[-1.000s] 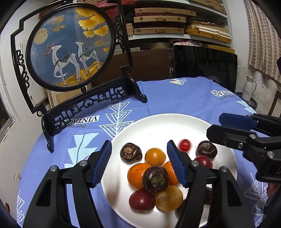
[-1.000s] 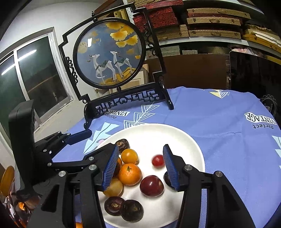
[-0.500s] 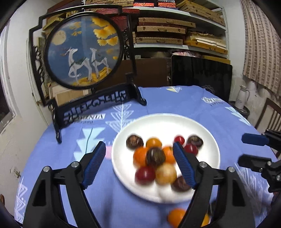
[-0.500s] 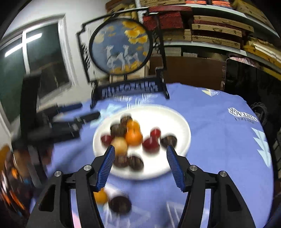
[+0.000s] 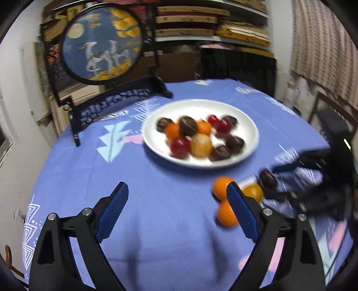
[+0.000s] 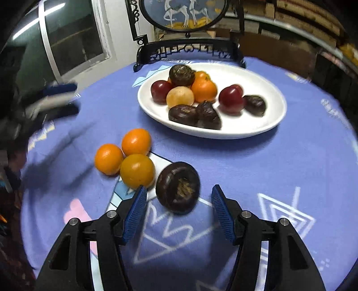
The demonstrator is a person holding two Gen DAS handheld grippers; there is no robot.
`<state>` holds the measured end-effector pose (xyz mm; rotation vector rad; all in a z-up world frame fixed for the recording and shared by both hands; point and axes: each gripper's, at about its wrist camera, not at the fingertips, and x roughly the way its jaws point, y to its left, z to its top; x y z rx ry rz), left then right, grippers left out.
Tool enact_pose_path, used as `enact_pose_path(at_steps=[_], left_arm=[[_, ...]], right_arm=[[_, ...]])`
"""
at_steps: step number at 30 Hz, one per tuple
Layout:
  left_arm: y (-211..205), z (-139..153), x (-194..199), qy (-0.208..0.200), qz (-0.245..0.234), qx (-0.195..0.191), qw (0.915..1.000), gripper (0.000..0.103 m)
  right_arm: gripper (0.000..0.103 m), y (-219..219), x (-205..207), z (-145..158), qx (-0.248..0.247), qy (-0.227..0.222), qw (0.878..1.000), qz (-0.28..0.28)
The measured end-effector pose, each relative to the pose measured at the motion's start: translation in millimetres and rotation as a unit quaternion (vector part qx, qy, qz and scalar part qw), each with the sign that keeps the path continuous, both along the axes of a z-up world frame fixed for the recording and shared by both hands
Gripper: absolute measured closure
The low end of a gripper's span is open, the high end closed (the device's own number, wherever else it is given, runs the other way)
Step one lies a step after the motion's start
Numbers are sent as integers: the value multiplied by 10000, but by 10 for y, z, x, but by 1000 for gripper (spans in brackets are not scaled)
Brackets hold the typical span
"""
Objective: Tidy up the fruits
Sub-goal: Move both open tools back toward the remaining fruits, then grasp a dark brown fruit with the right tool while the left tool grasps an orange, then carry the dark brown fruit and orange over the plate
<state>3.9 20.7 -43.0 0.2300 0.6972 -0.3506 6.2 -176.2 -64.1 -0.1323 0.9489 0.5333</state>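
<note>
A white plate (image 5: 250, 125) (image 6: 264, 94) holds several fruits: oranges, red plums, a yellow one and dark brown water chestnuts. On the blue cloth near the plate lie three oranges (image 6: 132, 156) (image 5: 223, 190) and one dark water chestnut (image 6: 177, 187) (image 5: 267, 178). My right gripper (image 6: 179, 210) is open, its blue pads just short of the loose chestnut on either side. It shows blurred in the left wrist view (image 5: 308, 179). My left gripper (image 5: 176, 212) is open and empty over bare cloth, left of the loose oranges; it shows blurred in the right wrist view (image 6: 56, 98).
A black-framed round deer screen (image 5: 100, 44) (image 6: 185, 13) stands at the table's far side behind the plate. Shelves with boxes (image 5: 212, 24) fill the back wall. A window (image 6: 71, 38) is at the left. The round table's edge (image 5: 44, 161) curves close by.
Both grippers have pulled back from over the plate toward the table's near side. The loose oranges and chestnut have come into view; the right gripper now has the chestnut before its pads.
</note>
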Motion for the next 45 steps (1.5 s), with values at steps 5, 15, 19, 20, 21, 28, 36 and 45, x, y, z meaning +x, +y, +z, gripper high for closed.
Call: enact_pose_path(at_steps=[5, 15, 19, 20, 21, 28, 36, 45], left_arm=[[-214, -257, -110, 202, -425, 339, 9983, 16], [-490, -527, 78, 646, -676, 439, 9947, 28], [-496, -608, 168, 956, -654, 368, 9926, 50], [-493, -612, 171, 983, -666, 339, 9923, 55], [-490, -606, 161, 988, -703, 300, 9922, 68], [-466, -492, 88, 629, -481, 415, 9960, 68], [-542, -201, 48, 109, -218, 492, 9985, 68], [-671, 92, 286, -155, -40, 413, 9990, 68]], right_arm=[[63, -43, 30, -15, 286, 164, 9995, -19], [63, -243, -168, 161, 440, -48, 9989, -159], [63, -265, -151, 113, 546, 12, 9983, -206], [63, -275, -141, 95, 565, 40, 9981, -223], [63, -282, -146, 79, 580, 54, 9980, -238], [63, -319, -200, 76, 640, 53, 9976, -274], [63, -288, -240, 194, 688, -113, 9973, -248], [63, -302, -165, 701, 910, -759, 9927, -226]])
